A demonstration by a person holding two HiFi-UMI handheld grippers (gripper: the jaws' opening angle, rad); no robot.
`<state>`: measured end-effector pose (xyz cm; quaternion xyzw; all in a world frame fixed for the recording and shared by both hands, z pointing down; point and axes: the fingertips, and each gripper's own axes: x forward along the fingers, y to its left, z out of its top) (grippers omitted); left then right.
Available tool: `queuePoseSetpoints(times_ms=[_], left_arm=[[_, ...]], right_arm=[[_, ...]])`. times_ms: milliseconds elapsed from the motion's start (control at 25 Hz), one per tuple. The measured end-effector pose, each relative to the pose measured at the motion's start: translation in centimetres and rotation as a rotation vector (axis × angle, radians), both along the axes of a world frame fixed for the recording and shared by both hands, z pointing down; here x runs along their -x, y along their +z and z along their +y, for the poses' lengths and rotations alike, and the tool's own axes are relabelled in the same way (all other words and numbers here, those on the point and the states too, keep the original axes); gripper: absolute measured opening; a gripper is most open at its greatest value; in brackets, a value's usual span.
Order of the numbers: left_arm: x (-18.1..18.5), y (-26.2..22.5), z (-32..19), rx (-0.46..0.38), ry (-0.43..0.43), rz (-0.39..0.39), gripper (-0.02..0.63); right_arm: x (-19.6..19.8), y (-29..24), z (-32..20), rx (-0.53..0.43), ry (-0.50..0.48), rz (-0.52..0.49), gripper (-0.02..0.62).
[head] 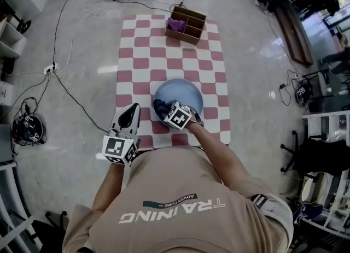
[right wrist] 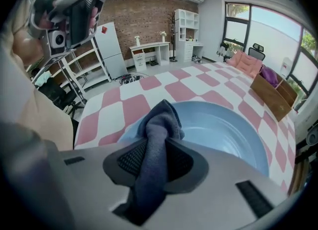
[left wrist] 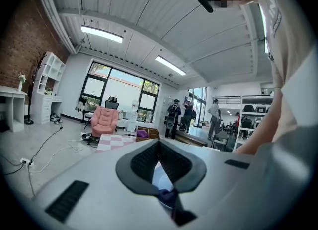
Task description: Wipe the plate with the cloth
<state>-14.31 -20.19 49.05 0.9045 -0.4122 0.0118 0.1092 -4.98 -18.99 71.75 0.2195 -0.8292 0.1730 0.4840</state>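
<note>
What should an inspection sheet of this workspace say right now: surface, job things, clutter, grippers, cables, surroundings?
Surface: red-and-white checkered mat on glossy grey floor.
Job's things: round blue plate on the mat; dark blue cloth over its near edge.
Clutter: brown wooden compartment box at the mat's far end, purple item in one compartment.
Grippers: right gripper shut on the cloth; left gripper beside the plate, fingers together, empty.
Cables: black and white cables and white power strip on the floor left of the mat.
Surroundings: pink armchair, standing people.
</note>
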Motion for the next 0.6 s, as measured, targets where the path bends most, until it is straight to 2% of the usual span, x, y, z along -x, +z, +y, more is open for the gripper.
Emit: queuePoseSetpoints(times_ms=[160, 280, 440, 600], left_arm=[[0.8, 0.5, -0.2, 0.011, -0.031, -0.009, 0.012], [0.7, 0.3, -0.7, 0.009, -0.048, 0.002, 0.012], [0.3, 0.0, -0.8, 0.0, -0.067, 0.014, 0.012], [0.2, -0.3, -0.5, -0.004, -0.097, 0.022, 0.012]], right_arm=[[0.6, -1.6, -1.6, -0.049, 0.027, -0.007, 0.115], [1.7, -4.4, -2.9, -0.116, 0.013, -0.053, 0.115], [3.5, -5.7, -3.4, -0.166, -0.093, -0.07, 0.115], [3.7, -3.6, -4.1, -0.187, -0.21, 0.017, 0.115]])
